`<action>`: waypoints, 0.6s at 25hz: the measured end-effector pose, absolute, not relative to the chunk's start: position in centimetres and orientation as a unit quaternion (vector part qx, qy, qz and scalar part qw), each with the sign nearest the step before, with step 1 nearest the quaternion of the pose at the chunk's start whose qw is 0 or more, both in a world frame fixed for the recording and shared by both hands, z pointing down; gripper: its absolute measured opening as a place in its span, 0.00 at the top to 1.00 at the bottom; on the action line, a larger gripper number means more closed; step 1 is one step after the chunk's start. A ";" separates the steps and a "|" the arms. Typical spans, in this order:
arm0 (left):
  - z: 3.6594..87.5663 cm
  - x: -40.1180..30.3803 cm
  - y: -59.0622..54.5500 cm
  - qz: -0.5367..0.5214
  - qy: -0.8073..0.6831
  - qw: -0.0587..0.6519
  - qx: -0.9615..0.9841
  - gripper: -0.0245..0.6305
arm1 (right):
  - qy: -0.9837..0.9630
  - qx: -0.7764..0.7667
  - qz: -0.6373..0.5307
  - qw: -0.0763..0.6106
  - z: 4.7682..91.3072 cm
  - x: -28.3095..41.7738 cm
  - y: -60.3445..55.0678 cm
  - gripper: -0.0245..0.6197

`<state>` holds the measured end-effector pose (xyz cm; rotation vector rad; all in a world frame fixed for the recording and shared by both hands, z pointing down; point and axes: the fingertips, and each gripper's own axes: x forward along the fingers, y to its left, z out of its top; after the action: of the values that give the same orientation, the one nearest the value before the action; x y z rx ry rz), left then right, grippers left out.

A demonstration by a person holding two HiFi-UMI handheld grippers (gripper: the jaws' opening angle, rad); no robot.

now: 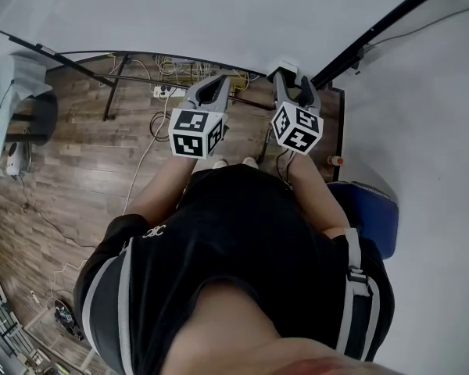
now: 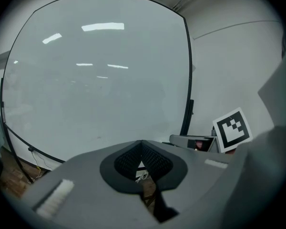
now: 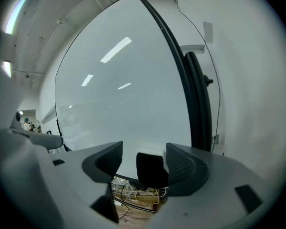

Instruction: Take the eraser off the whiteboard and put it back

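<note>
Nearest the head camera is the person's black shirt with pale stripes on the sleeves, and both forearms reach forward from it. Below lies a wood-plank floor, with a blue seat at the person's right side.

The left gripper is held out beside the right one, its marker cube facing the head camera. In the left gripper view its ribbed fingers are pressed together at the tips, with nothing between them. The right gripper's marker cube shows just to the side there.

The right gripper points at the lower right part of the whiteboard. In the right gripper view its fingers stand well apart. The eraser, dark-bodied with a pale top, sits between them on the whiteboard's surface near its bottom edge. It lies close against the right-hand finger, and a clear gap separates it from the other, so nothing is clamped.

Beyond, the whiteboard's pale face fills both gripper views inside a black frame. A tangle of cables lies on the floor under its lower edge.
</note>
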<state>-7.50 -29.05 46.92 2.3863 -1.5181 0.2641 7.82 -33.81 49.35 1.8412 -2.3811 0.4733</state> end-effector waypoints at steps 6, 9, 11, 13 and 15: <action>47.8 -9.1 -28.5 0.098 -0.549 0.158 0.815 0.95 | -0.756 0.615 0.220 0.054 52.9 7.5 -35.3 0.52; 47.9 -10.2 -28.4 0.097 -0.561 0.161 0.806 0.95 | -0.747 0.614 0.247 0.062 54.7 7.1 -36.0 0.51; 48.1 -11.0 -28.3 0.097 -0.569 0.165 0.800 0.95 | -0.743 0.615 0.255 0.074 55.6 6.8 -36.4 0.51; 48.3 -11.7 -28.2 0.099 -0.575 0.169 0.794 0.95 | -0.735 0.618 0.267 0.082 56.4 6.7 -36.7 0.51; 48.4 -12.1 -28.0 0.102 -0.578 0.171 0.791 0.95 | -0.727 0.622 0.277 0.088 57.1 6.6 -37.0 0.51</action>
<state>-12.12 -28.01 48.44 2.2461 -1.6427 0.2898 6.58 -37.05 57.08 1.8509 -2.1656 0.8254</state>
